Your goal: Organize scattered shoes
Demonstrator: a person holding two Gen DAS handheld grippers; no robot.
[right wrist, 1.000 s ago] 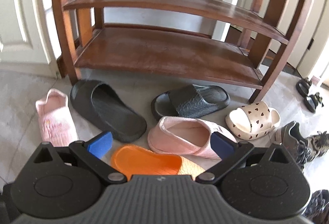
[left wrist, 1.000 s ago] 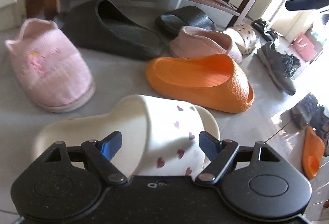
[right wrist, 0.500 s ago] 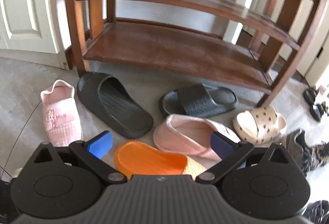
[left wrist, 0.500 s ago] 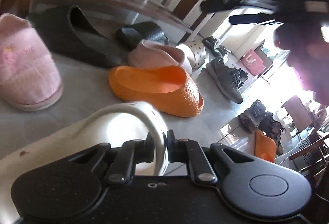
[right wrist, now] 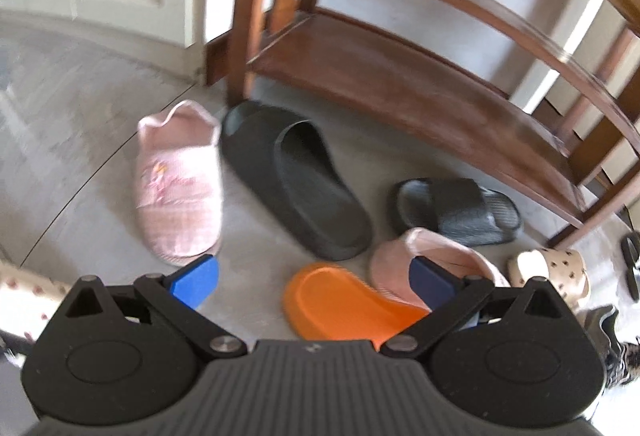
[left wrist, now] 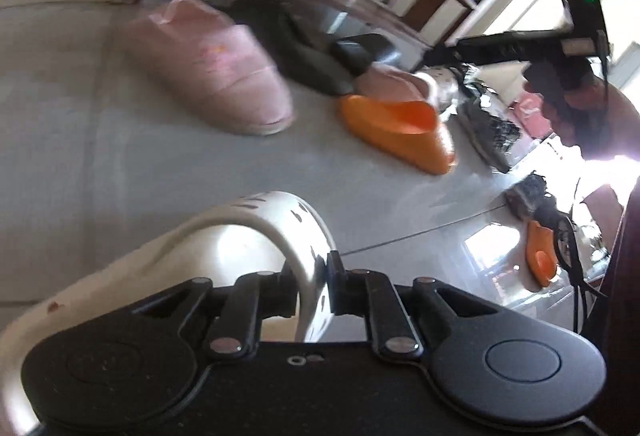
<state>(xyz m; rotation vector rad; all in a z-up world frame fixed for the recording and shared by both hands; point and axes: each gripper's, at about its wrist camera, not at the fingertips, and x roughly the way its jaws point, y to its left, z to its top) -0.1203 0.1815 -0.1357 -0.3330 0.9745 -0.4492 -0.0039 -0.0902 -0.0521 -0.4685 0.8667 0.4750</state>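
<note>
1. The left gripper (left wrist: 316,276) was clamped on the smooth arched strap of a cream heart-print slide (left wrist: 256,236), tilted at 6 o'clock in its view.
2. The right gripper (right wrist: 314,278) stood wide open, empty, with blue pads (right wrist: 198,278).
3. On the grey tiled floor (right wrist: 72,140), a fuzzy pink slipper (right wrist: 178,184) lay at 9 o'clock, and a matte black slide (right wrist: 300,184) lay at centre.
4. A glossy orange slide (right wrist: 344,304) lay near 6 o'clock.
5. The brown wooden shoe rack (right wrist: 400,72) shelves held nothing at 1 o'clock.

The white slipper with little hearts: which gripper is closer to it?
Left. The left gripper is clamped on the white slipper's strap. The right gripper hangs open over the orange slide.
</note>
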